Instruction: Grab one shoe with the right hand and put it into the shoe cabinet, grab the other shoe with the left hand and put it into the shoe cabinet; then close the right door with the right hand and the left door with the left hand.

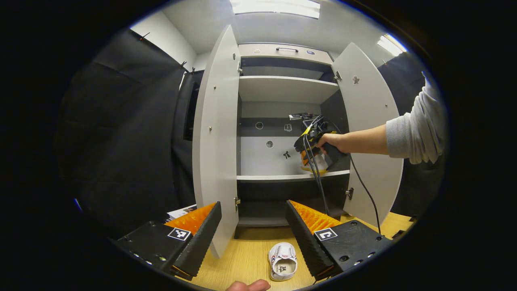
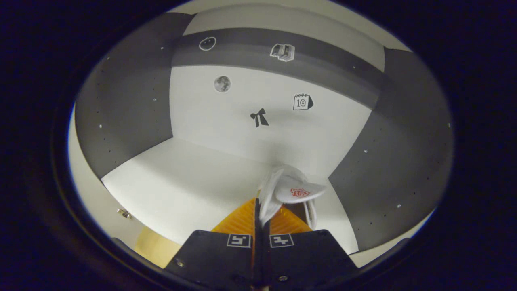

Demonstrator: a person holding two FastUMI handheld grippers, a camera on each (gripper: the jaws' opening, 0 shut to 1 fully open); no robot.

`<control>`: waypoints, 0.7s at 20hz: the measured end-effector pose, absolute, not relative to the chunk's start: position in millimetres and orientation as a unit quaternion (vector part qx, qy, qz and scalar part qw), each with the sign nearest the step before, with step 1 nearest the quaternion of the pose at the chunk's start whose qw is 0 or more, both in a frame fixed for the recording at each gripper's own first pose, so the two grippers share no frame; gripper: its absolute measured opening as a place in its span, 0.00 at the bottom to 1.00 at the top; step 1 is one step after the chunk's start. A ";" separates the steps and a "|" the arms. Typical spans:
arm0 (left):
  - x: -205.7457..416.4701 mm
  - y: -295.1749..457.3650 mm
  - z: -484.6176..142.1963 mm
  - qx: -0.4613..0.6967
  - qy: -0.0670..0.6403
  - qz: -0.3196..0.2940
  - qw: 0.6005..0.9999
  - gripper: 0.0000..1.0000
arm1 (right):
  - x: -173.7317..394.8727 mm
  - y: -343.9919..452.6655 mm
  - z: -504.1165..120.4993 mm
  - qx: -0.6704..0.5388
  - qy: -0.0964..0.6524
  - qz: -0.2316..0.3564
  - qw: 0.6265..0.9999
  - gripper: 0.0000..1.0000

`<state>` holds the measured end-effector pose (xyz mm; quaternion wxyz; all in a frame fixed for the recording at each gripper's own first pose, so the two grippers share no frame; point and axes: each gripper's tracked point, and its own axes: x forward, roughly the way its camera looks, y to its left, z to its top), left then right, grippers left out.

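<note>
Wooden floor (image 1: 246,258) fronts the shoe cabinet (image 1: 282,89), both doors standing open. The left gripper (image 1: 253,232) has its jaws spread wide and empty; one white shoe (image 1: 282,262) lies on the floor between and just below its fingertips. The right gripper (image 2: 258,210) has its jaws nearly closed, clamping the other shoe (image 2: 288,190) by its edge, held over the white shelf (image 2: 181,190) inside the cabinet, toward the right wall.
</note>
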<state>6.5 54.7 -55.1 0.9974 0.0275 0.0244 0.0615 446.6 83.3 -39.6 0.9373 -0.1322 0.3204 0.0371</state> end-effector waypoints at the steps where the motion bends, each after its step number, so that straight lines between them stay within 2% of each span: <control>1: 7.7 56.5 -57.5 0.028 0.026 0.063 0.997 0.95 | 449.0 80.4 -40.1 -0.134 0.320 0.030 0.937 0.05; 5: 10.9 58.1 -59.5 0.021 0.028 0.064 0.997 0.95 | 441.6 77.7 -29.5 -0.124 0.306 0.029 0.943 0.20; 8: 12.0 55.8 -59.5 0.017 0.027 0.062 0.998 0.95 | 425.3 83.3 9.8 -0.136 0.255 0.041 0.956 0.28; 14: 12.0 43.1 -59.9 0.014 0.022 0.046 0.999 0.95 | 338.6 97.1 73.1 -0.130 0.147 0.093 0.976 0.31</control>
